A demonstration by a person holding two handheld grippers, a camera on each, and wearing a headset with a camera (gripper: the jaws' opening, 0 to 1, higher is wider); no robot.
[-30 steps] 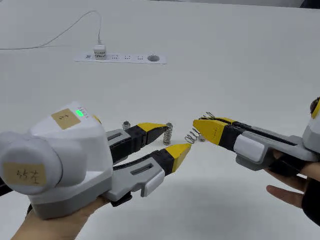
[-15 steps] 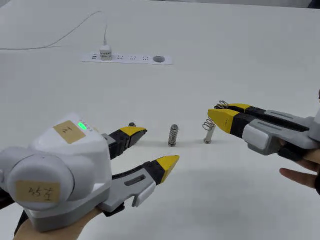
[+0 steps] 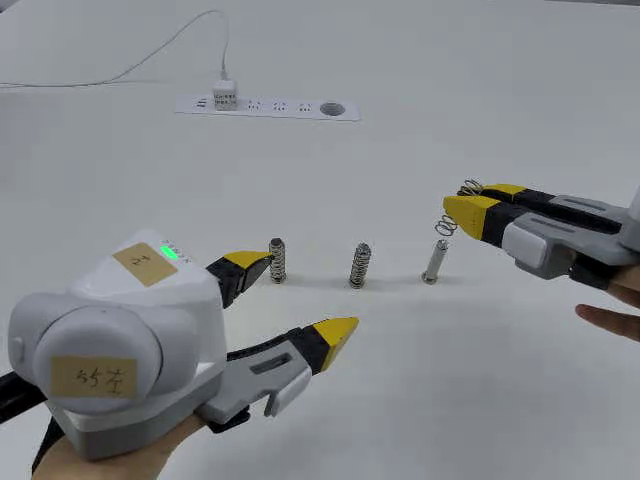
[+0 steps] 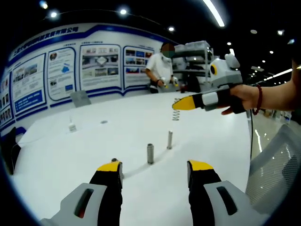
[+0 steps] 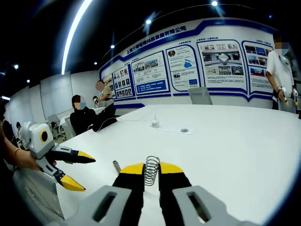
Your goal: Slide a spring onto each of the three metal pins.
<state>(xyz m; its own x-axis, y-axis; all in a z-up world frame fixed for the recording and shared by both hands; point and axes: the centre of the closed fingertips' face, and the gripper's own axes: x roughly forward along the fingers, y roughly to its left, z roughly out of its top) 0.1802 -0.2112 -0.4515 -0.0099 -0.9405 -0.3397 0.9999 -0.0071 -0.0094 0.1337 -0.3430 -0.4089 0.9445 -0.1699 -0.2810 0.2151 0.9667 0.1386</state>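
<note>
So the coiled steel spring [image 5: 150, 170] is sitting clamped in the yellow-tipped right gripper [image 3: 465, 200], just above the bare metal pin [image 3: 435, 260]; the left pin [image 3: 277, 260] and middle pin [image 3: 360, 265] are already wearing theirs. Meanwhile the left gripper [image 3: 298, 296] is hanging wide open. Next, I'm guessing, it's lining the coil over the pin top and lowering.

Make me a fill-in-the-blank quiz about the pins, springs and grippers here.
The left pin and middle pin each carry a ___.
In the head view, the bare pin stands at the row's ___ end.
The left gripper holds its jaws ___.
The third spring is clamped in the ___ gripper.
Missing words: spring, right, open, right.
</note>
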